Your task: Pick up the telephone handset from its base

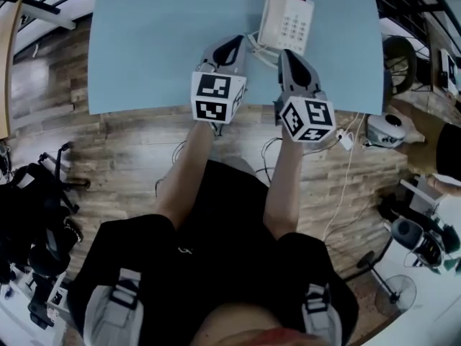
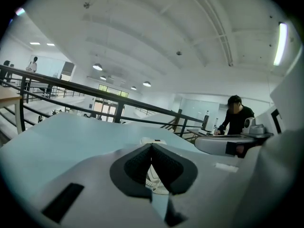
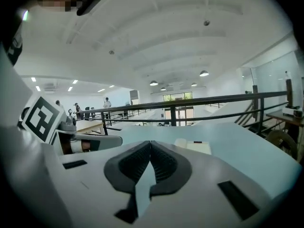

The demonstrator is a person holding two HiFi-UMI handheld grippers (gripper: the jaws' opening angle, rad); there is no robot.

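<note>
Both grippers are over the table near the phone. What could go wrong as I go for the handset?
The left gripper and right gripper both have their jaws shut. Unless one opens first, it may just shove the telephone across the smooth table. The coiled cord lies just ahead of the left gripper's tip and might snag on it.
</note>
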